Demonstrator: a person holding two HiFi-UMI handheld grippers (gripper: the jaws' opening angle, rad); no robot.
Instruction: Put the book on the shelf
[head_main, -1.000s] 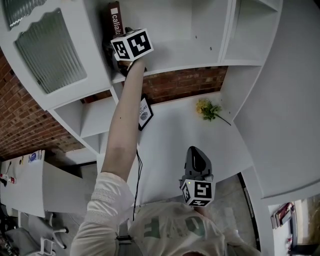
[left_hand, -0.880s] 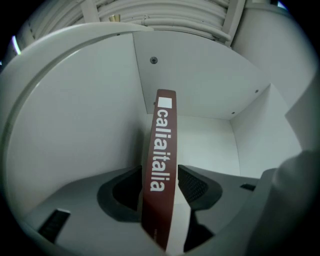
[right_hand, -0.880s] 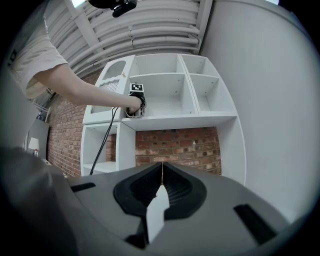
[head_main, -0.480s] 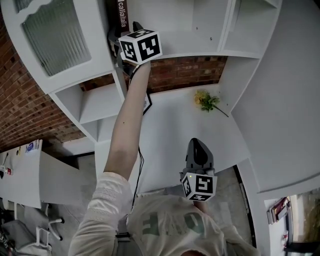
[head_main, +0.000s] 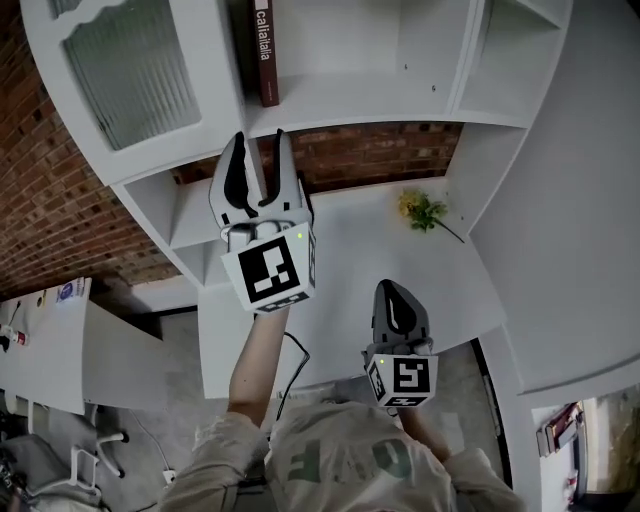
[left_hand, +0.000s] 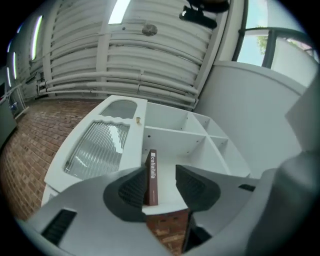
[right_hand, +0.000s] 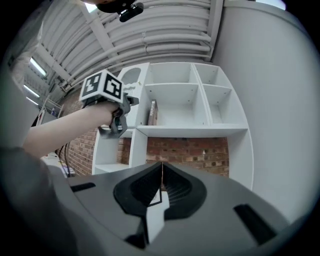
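Note:
A dark red book (head_main: 265, 50) stands upright at the left end of a cell of the white shelf unit (head_main: 350, 100), against the divider. My left gripper (head_main: 258, 140) hangs below and in front of that shelf, well apart from the book. Its jaws are wide and closing a little, with nothing between them. In the left gripper view the book (left_hand: 152, 177) shows far off in the gap of the left gripper (left_hand: 164, 184). My right gripper (head_main: 396, 292) stays low over the desk, shut and empty. From the right gripper view the book (right_hand: 153, 113) shows beyond the right gripper (right_hand: 161, 167).
A white desk (head_main: 350, 270) lies under the shelf unit, with a sprig of yellow flowers (head_main: 420, 212) at its back right. A ribbed glass cabinet door (head_main: 130, 70) is left of the book's cell. A brick wall (head_main: 370, 155) backs the desk.
My left gripper has let go of the book and drawn back down from the shelf. The book stays standing on the shelf. The right gripper has hardly moved.

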